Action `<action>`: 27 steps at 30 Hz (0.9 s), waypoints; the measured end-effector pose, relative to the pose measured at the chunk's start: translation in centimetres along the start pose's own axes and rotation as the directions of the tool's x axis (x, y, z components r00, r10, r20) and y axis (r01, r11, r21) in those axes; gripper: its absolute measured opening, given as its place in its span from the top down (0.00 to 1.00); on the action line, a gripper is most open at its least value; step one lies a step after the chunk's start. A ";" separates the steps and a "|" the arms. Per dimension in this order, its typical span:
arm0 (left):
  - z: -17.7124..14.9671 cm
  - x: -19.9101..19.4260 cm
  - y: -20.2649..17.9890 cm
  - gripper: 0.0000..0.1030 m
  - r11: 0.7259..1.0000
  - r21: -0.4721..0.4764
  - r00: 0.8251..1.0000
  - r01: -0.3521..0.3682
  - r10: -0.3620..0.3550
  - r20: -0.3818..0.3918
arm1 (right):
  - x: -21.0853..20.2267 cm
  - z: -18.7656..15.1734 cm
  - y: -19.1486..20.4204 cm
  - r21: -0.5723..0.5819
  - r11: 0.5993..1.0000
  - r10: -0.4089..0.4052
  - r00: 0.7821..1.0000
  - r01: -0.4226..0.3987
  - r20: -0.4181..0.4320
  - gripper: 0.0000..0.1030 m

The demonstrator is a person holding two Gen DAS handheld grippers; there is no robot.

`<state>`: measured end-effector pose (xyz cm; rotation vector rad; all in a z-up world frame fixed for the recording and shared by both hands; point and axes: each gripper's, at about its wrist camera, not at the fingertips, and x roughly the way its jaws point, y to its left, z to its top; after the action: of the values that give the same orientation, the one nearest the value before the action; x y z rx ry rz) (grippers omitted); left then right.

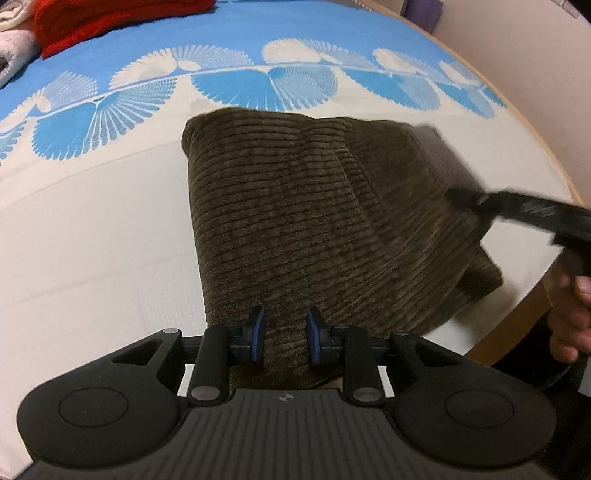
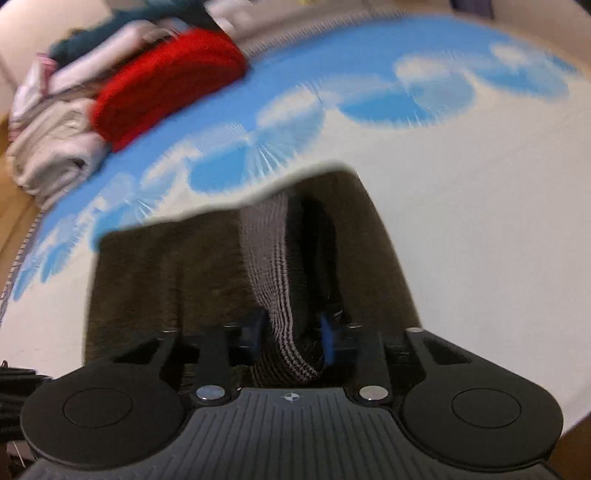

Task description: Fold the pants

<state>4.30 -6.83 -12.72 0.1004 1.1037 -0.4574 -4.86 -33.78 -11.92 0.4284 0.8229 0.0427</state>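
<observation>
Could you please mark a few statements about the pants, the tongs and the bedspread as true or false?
1. The pants are dark brown corduroy. True.
2. The pants lie on a bare wooden floor. False: they lie on a white and blue patterned bedspread.
3. The left tongs have pants fabric between their blue pads. True.
4. The right tongs hover over bare bedspread. False: a striped band of the pants sits between their pads.
5. A red folded item lies at the far end of the bedspread. True.
6. The pants hang from a hanger. False: they rest on the bedspread.
</observation>
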 end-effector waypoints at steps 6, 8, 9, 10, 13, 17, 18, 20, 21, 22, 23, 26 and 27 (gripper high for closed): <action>0.0 -1.7 -1.7 0.72 0.997 0.057 0.997 0.051 -0.054 0.057 | -7.7 0.7 0.1 -0.082 0.997 0.038 0.955 -0.014 0.294 0.75; -0.2 -0.2 -2.5 0.72 0.995 0.102 1.000 0.013 -0.012 -0.004 | -6.0 0.5 -1.5 -0.027 0.998 -0.059 0.981 0.065 0.185 0.75; -0.4 0.4 -2.9 0.71 0.992 0.126 0.999 0.003 0.001 -0.033 | -4.3 0.3 -2.6 0.015 0.994 -0.112 0.990 0.111 0.083 0.75; -0.5 0.7 -3.3 0.70 0.988 0.151 0.999 -0.011 0.017 -0.039 | -2.7 -0.1 -3.6 0.057 0.985 -0.164 0.987 0.163 -0.002 0.75; -0.2 0.2 -3.8 0.66 0.984 0.176 0.998 -0.021 0.031 -0.053 | -1.7 0.1 -4.0 0.037 0.985 -0.170 0.985 0.171 -0.012 0.71; 2.4 -2.0 -2.9 0.64 0.981 0.193 0.999 -0.023 0.027 -0.017 | -4.0 0.7 -2.9 -0.024 0.981 -0.189 0.973 0.194 0.133 0.63; 3.5 -2.6 -2.7 0.64 0.977 0.212 0.999 -0.034 0.033 0.010 | -4.7 0.8 -2.8 -0.026 0.984 -0.171 0.969 0.178 0.177 0.60; 5.7 -3.3 -1.8 0.65 0.975 0.217 0.998 -0.044 0.032 0.058 | -5.4 1.0 -1.6 -0.103 0.992 -0.049 0.966 0.078 0.255 0.60; 6.7 -3.5 -1.4 0.65 0.976 0.213 0.996 -0.045 0.029 0.080 | -5.4 1.0 -1.6 -0.103 0.992 -0.049 0.966 0.078 0.255 0.59; 7.7 -3.5 -1.0 0.67 0.977 0.211 0.994 -0.043 0.021 0.104 | -5.1 0.8 -1.0 -0.155 0.986 -0.022 0.972 0.059 0.233 0.59; 8.5 -3.3 -0.8 0.68 0.977 0.209 0.992 -0.040 0.014 0.125 | -4.3 0.6 -0.8 -0.195 0.979 -0.030 0.983 0.066 0.183 0.59; 10.2 -1.8 -0.3 0.75 0.983 0.185 0.989 -0.009 -0.019 0.148 | 0.3 -1.3 -0.9 -0.317 0.929 -0.218 0.975 0.192 -0.051 0.59; 10.5 -1.0 -0.3 0.75 0.983 0.181 0.988 -0.001 -0.026 0.149 | 0.1 -1.3 -0.6 -0.333 0.922 -0.222 0.975 0.199 -0.032 0.59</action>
<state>12.55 -9.97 -6.98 0.2156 0.9130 -0.5672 -5.76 -33.83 -13.02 0.0215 0.9074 -0.0057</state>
